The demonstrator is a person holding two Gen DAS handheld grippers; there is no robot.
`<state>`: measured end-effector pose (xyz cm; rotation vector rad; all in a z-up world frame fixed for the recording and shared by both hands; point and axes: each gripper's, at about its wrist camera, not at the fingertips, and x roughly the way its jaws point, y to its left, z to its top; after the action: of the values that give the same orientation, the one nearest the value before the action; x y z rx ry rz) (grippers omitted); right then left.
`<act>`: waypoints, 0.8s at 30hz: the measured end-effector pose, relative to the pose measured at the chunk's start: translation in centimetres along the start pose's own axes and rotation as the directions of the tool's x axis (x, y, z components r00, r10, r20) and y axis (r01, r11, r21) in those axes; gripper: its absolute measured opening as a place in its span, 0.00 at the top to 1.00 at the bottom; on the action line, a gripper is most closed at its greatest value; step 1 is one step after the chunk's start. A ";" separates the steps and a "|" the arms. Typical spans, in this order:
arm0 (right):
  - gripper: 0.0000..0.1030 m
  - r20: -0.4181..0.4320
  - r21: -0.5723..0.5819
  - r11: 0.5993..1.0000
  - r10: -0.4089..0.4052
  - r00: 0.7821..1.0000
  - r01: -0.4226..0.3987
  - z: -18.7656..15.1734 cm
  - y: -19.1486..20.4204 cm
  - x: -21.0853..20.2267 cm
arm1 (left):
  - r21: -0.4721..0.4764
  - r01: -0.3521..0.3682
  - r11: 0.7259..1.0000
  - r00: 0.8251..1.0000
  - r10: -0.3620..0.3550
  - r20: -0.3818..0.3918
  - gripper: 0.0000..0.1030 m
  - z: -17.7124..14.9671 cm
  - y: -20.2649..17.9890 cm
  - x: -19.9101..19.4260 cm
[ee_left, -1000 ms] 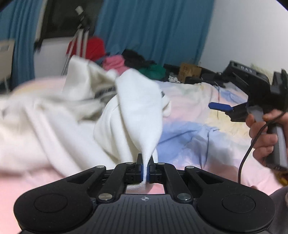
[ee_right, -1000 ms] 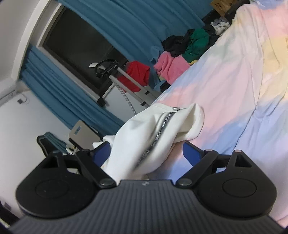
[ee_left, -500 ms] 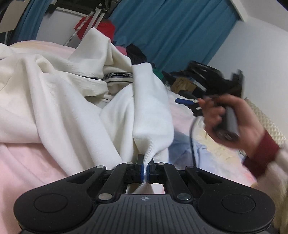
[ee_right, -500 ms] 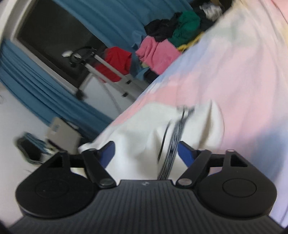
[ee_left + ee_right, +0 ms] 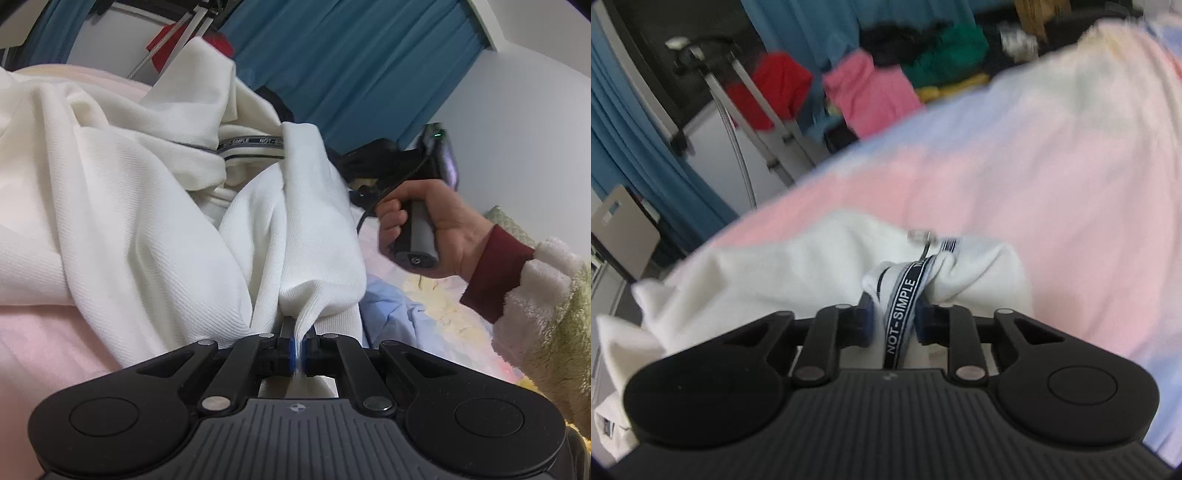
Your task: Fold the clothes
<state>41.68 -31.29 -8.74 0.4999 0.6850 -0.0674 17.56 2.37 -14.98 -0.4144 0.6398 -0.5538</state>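
A white zip jacket lies bunched on the pastel bedsheet. My left gripper is shut on a ribbed hem fold of the jacket, which rises in front of it. My right gripper has closed on the jacket's zipper edge, with the dark "NOT-SIMPLE" tape and white cloth between its blue pads. The metal zip pull sits just beyond the fingertips. In the left wrist view the right gripper shows on the right, held by a hand, its fingers hidden behind the jacket.
The pastel pink, blue and yellow sheet spreads to the right. A pile of red, pink, green and black clothes lies at the bed's far edge. A metal stand and blue curtains are behind.
My right gripper has moved in over the zipper edge and closed from wide open onto it. My left gripper keeps its hold while the jacket bunches closer.
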 end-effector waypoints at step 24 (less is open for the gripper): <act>0.42 0.137 0.731 0.672 0.021 0.990 -0.116 -8.5 -27.6 -17.3 | 0.119 -0.041 0.992 0.999 0.040 0.015 0.94 -3.1 -5.7 -1.8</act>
<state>17.19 -53.45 -15.23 1.3073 0.4968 -0.3137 12.32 -1.57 -13.55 -0.2919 0.5987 -0.5477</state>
